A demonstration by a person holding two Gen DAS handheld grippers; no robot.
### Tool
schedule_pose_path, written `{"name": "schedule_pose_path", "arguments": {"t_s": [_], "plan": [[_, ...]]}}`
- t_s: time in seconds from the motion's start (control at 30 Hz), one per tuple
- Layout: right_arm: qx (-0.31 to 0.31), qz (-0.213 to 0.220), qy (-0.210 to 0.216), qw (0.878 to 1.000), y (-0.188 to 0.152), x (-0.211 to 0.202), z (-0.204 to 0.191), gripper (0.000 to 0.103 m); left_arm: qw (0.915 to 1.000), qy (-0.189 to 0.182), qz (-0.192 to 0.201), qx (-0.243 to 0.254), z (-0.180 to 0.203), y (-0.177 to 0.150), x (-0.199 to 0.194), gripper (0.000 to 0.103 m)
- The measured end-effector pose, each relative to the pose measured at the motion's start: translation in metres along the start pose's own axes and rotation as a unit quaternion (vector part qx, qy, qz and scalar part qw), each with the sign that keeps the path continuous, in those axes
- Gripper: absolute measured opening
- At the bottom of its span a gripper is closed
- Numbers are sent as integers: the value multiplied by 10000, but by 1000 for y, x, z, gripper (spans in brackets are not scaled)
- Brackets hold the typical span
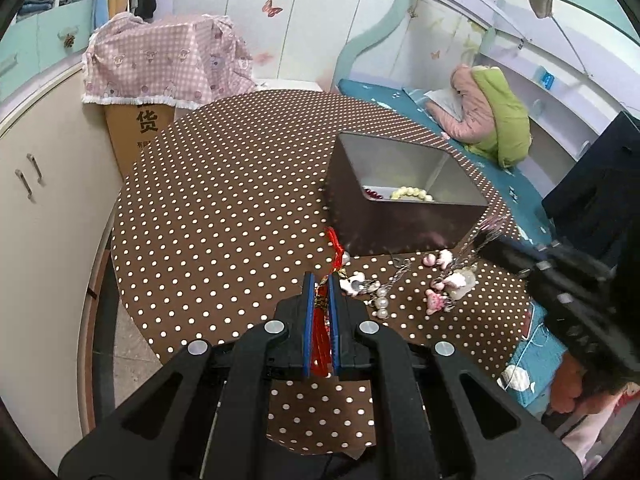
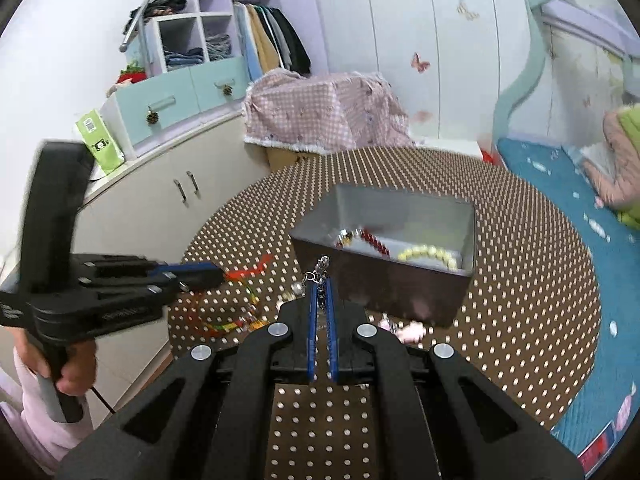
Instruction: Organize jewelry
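Observation:
My left gripper (image 1: 321, 280) is shut on a red tassel ornament (image 1: 322, 332), whose red cord (image 1: 335, 246) trails on the table toward the box. My right gripper (image 2: 320, 276) is shut on a silver chain (image 2: 321, 270) and holds it above the table, just in front of the open metal box (image 2: 384, 280). The box (image 1: 400, 224) holds a yellow bead bracelet (image 1: 412, 193) and red beads (image 1: 372, 192). Loose pieces lie in front of the box: pearls (image 1: 382, 304), pink charms (image 1: 438, 300) and a silver chain (image 1: 400, 272). The right gripper also shows blurred in the left wrist view (image 1: 486, 240).
The round table has a brown polka-dot cloth (image 1: 224, 208). A cardboard box under a pink checked cloth (image 1: 160, 64) stands behind it. White cabinets (image 2: 168, 200) are at the left, a bed with a blue cover (image 2: 552, 184) at the right.

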State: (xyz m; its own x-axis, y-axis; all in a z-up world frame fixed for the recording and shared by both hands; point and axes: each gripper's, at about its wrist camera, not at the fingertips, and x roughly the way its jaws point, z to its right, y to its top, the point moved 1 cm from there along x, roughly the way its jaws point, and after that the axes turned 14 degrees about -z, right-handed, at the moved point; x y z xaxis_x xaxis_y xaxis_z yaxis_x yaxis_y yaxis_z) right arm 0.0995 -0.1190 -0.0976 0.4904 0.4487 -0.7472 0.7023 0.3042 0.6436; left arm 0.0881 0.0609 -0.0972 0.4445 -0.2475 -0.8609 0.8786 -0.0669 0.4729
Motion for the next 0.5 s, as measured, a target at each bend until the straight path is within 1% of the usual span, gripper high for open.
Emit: {"name": "schedule_pose_path", "arguments": {"t_s": [0.13,0.5], "plan": [[139,-90,-2,9999,-1,3,8,3,9999,-44,132,95,7,2,-11,7],[116,239,-204,9994,15,-25,21,4,9973,-135,624,359,28,33,-49,7]]}}
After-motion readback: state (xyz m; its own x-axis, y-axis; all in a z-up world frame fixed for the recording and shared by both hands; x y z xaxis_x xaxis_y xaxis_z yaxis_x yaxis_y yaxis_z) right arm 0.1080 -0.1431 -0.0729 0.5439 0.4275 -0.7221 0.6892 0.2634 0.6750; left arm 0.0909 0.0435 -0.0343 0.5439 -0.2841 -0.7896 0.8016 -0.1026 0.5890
